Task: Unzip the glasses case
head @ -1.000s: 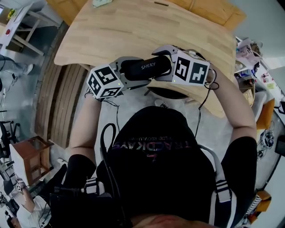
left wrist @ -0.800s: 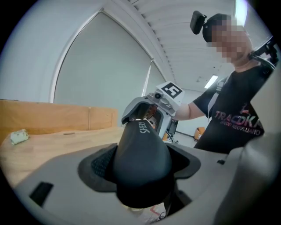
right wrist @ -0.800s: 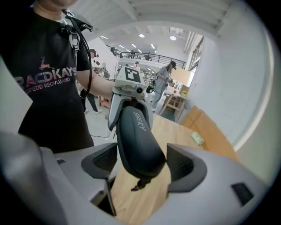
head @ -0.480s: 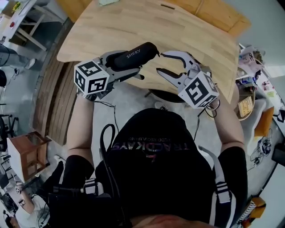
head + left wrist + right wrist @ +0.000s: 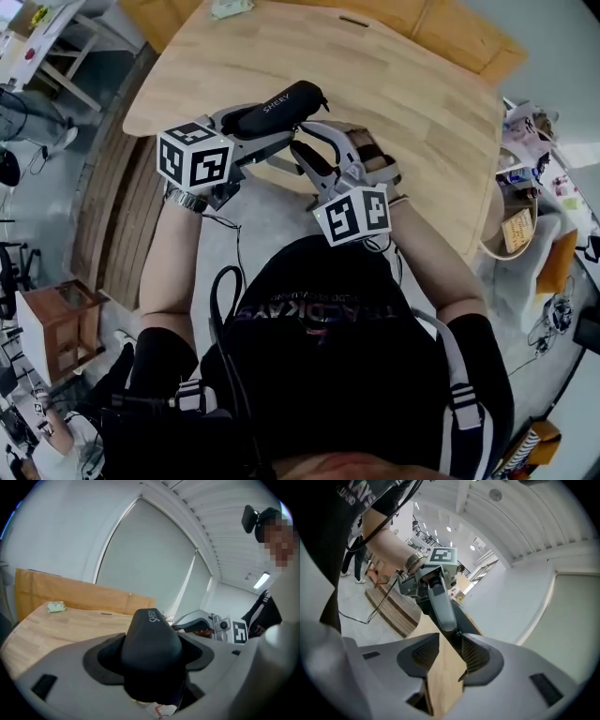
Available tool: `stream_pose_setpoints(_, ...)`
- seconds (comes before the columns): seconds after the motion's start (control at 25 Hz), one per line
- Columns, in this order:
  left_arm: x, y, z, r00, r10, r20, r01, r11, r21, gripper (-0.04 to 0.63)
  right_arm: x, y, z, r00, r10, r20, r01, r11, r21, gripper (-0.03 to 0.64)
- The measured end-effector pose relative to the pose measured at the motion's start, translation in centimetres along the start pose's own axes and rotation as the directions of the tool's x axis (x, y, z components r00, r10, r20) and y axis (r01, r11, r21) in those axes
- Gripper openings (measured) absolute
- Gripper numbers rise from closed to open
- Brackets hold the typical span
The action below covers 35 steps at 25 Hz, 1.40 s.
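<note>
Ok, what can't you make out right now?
- Glasses case zipper: too small in head view; left gripper covers its sides in left gripper view.
- Right gripper (jaws just been closing, only table seen between): case contact unclear, they overlap in head view.

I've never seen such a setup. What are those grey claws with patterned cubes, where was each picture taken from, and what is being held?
No robot here: a person holds a two-jaw gripper in each hand, and the patterned cubes are part of them. One picture comes from a camera on the person's head, looking down over a wooden table. The other two come from cameras riding on the grippers, each looking along its own jaws. The left gripper is clamped on a black glasses case, held off the table. The right gripper reaches toward it; its jaws have just been closing, but nothing is gripped between them yet. A small pale packet lies at the table's far side.
</note>
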<state>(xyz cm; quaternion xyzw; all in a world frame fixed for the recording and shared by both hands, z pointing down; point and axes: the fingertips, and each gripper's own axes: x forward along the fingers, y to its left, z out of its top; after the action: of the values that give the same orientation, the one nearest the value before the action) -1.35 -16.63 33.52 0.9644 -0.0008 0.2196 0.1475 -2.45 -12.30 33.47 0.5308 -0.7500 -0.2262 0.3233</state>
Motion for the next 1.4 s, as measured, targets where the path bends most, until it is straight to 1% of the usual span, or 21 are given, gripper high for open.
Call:
stream_pose_setpoints(0.16,0.4,0.3,-0.3,1.000,0.022,-0.011,-0.022,0.999,-0.034,0.345,0.7,-0.5,-0.5,0.994,-0.102,-0.034,0.101,0.994,-0.032,0.150)
stream_pose_setpoints(0.24,0.6,0.4,-0.4,1.000,0.025,-0.002,-0.025,0.998,-0.066,0.345,0.9,-0.6,-0.7,0.990,-0.132,-0.043,0.130,0.990,-0.047,0.138)
stream_pose_setpoints(0.36,0.7,0.7,-0.5,1.000,0.018,0.015,-0.016,0.993,-0.121,0.344,0.9,-0.7,-1.1,0.986,-0.158,-0.047,0.155,0.986,-0.052,0.095)
stream_pose_setpoints(0.44,0.7,0.6,-0.8,1.000,0.008,0.017,-0.005,0.990,-0.142,0.344,0.8,-0.7,-1.3,0.986,-0.163,-0.046,0.162,0.986,-0.039,0.055)
stream_pose_setpoints(0.48,0.7,0.6,-0.9,1.000,0.002,0.019,0.001,0.989,-0.147,0.345,0.6,-0.8,-1.3,0.986,-0.164,-0.043,0.162,0.986,-0.028,0.049)
stream_pose_setpoints(0.6,0.9,0.3,-1.1,0.999,-0.013,0.030,0.017,0.987,-0.157,0.345,0.3,-0.8,-1.3,0.986,-0.160,-0.040,0.160,0.987,-0.001,0.044)
stream_pose_setpoints(0.76,1.0,0.3,-1.2,1.000,-0.019,0.020,0.021,0.989,-0.143,0.345,0.2,-0.7,-1.5,0.989,-0.140,-0.043,0.140,0.990,-0.003,0.038)
stream_pose_setpoints(0.84,0.9,0.4,-1.2,0.999,-0.034,0.034,0.040,0.982,-0.185,0.345,0.0,-0.9,-1.5,0.989,-0.140,-0.041,0.140,0.990,-0.001,0.019)
stream_pose_setpoints(0.92,1.0,0.3,-1.3,0.996,-0.059,0.064,0.074,0.965,-0.252,0.345,-0.1,-1.1,-1.5,0.990,-0.137,-0.038,0.138,0.990,0.036,0.020)
stream_pose_setpoints(0.96,1.1,0.2,-1.5,0.995,-0.065,0.072,0.082,0.960,-0.267,0.344,-0.1,-1.1,-1.6,0.991,-0.130,-0.038,0.133,0.989,0.060,0.020)
stream_pose_setpoints(1.0,1.2,0.1,-1.6,0.995,-0.063,0.073,0.080,0.961,-0.264,0.345,-0.1,-1.1,-1.6,0.992,-0.122,-0.038,0.125,0.989,0.080,0.020)
stream_pose_setpoints(1.04,1.2,0.2,-1.7,0.996,-0.055,0.070,0.071,0.967,-0.246,0.344,0.0,-1.0,-1.6,0.993,-0.112,-0.038,0.115,0.989,0.097,0.020)
stream_pose_setpoints(1.08,1.1,0.2,-1.6,0.997,-0.044,0.067,0.058,0.976,-0.209,0.344,0.0,-0.9,-1.6,0.994,-0.101,-0.036,0.104,0.988,0.113,0.019)
stream_pose_setpoints(1.12,1.0,0.2,-1.4,0.997,-0.030,0.065,0.040,0.987,-0.153,0.345,0.0,-0.9,-1.6,0.995,-0.089,-0.033,0.093,0.987,0.128,0.020)
stream_pose_setpoints(1.16,0.8,0.2,-1.2,0.998,-0.014,0.068,0.019,0.997,-0.081,0.345,0.0,-0.8,-1.6,0.997,-0.076,-0.030,0.079,0.986,0.146,0.018)
stream_pose_setpoints(1.2,0.6,0.1,-0.9,0.997,0.003,0.076,-0.003,1.000,0.000,0.345,-0.1,-0.8,-1.6,0.998,-0.060,-0.026,0.064,0.984,0.169,0.020)
stream_pose_setpoints(1.24,0.3,0.0,-0.6,0.996,0.016,0.088,-0.023,0.996,0.082,0.344,-0.2,-0.8,-1.6,0.999,-0.042,-0.021,0.046,0.979,0.198,0.020)
stream_pose_setpoints(1.32,-0.4,-0.4,-0.3,0.993,0.025,0.115,-0.050,0.973,0.224,0.344,-0.5,-1.0,-1.5,1.000,-0.007,-0.013,0.010,0.963,0.271,0.018)
stream_pose_setpoints(1.36,-0.7,-0.7,-0.2,0.992,0.016,0.128,-0.050,0.962,0.269,0.344,-0.7,-1.4,-1.7,1.000,0.006,-0.012,-0.002,0.952,0.306,0.019)
stream_pose_setpoints(1.4,-1.0,-0.9,-0.2,0.990,0.000,0.139,-0.041,0.954,0.296,0.342,-1.0,-1.8,-1.9,1.000,0.013,-0.013,-0.008,0.942,0.336,0.018)
